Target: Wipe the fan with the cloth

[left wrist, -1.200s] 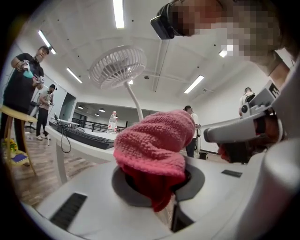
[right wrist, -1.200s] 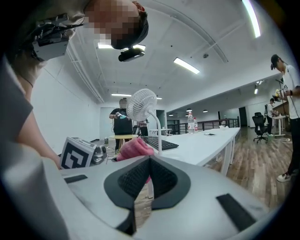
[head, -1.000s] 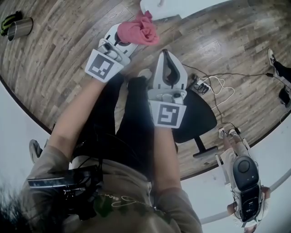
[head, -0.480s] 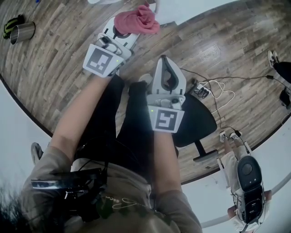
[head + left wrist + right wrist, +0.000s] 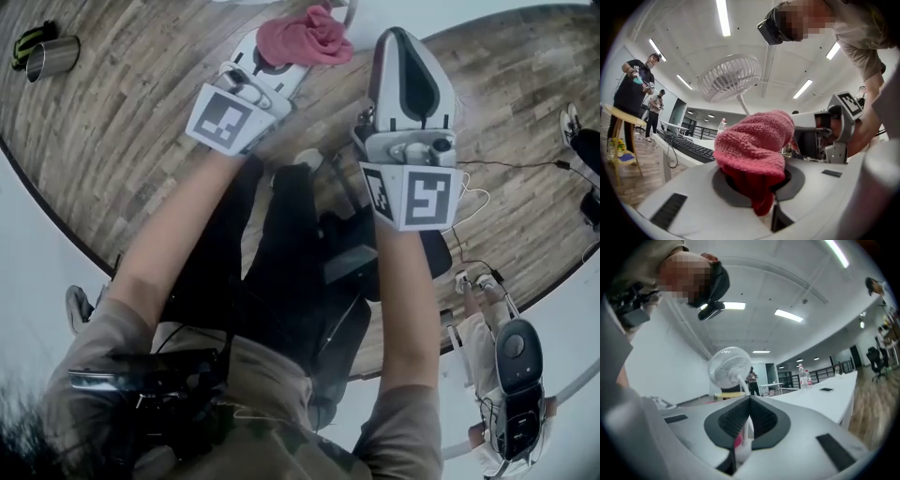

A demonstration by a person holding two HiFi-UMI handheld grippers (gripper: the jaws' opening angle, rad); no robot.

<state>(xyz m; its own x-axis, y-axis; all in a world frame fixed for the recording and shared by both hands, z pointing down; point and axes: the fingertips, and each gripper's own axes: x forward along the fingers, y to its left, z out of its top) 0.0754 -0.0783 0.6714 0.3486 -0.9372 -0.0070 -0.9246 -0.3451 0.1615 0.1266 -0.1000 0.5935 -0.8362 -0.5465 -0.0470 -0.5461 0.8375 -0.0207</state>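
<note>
A pink knitted cloth (image 5: 754,145) bulges out of my left gripper (image 5: 757,180), which is shut on it. In the head view the cloth (image 5: 305,39) hangs at the left gripper's (image 5: 278,58) tip, close to the white table's edge (image 5: 412,11). The white fan (image 5: 730,77) stands on a thin stem above and beyond the cloth. My right gripper (image 5: 401,37) is raised beside the left one, jaws shut with nothing held. In the right gripper view the fan (image 5: 729,365) stands straight ahead of the shut right gripper (image 5: 750,401).
A metal cup (image 5: 54,56) and a green-black item (image 5: 26,42) lie on the wood floor. Cables (image 5: 469,197) and a black chair (image 5: 375,253) are below my arms. A keyboard (image 5: 689,149) is on the table; water bottles (image 5: 802,376) stand farther off. People (image 5: 635,93) stand at the left.
My right gripper has risen and gone forward to the table's edge, level with the left one. The left gripper with the cloth has shifted slightly.
</note>
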